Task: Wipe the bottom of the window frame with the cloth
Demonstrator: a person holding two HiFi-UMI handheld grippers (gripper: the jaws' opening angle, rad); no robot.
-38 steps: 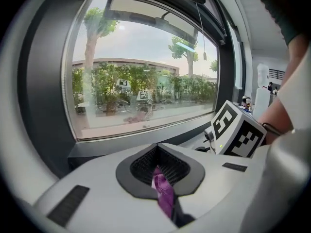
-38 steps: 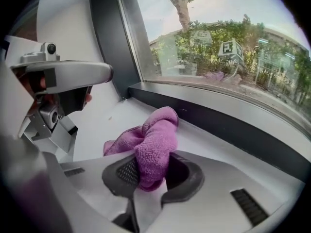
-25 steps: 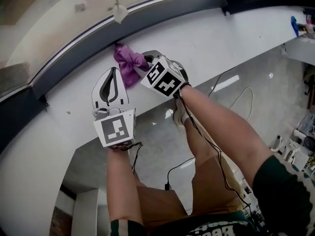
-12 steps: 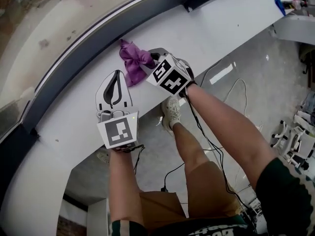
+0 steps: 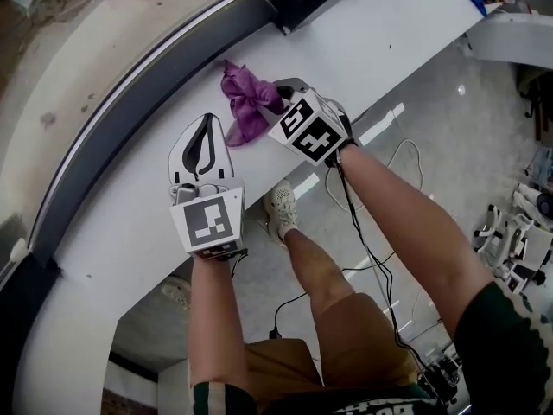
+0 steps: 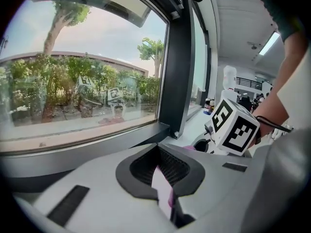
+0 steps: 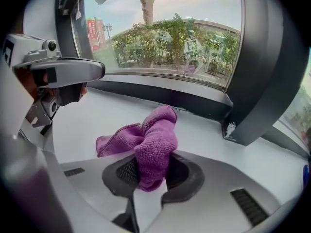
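In the head view, the left gripper [image 5: 206,138] rests with its jaws together and empty on the white sill [image 5: 121,223]. Beside it, the right gripper [image 5: 278,93] is clamped on the purple cloth [image 5: 245,102], which lies on the sill just short of the dark window frame [image 5: 143,80]. Below are a shoe [image 5: 280,209] and cables [image 5: 380,258] on a glossy grey floor [image 5: 449,137]. The left gripper view shows trees beyond the glass [image 6: 82,72] and the right gripper's marker cube [image 6: 235,127] close on the right. The right gripper view shows the cloth [image 7: 153,147] bunched between the jaws, with a dark corner post [image 7: 262,81] to the right.
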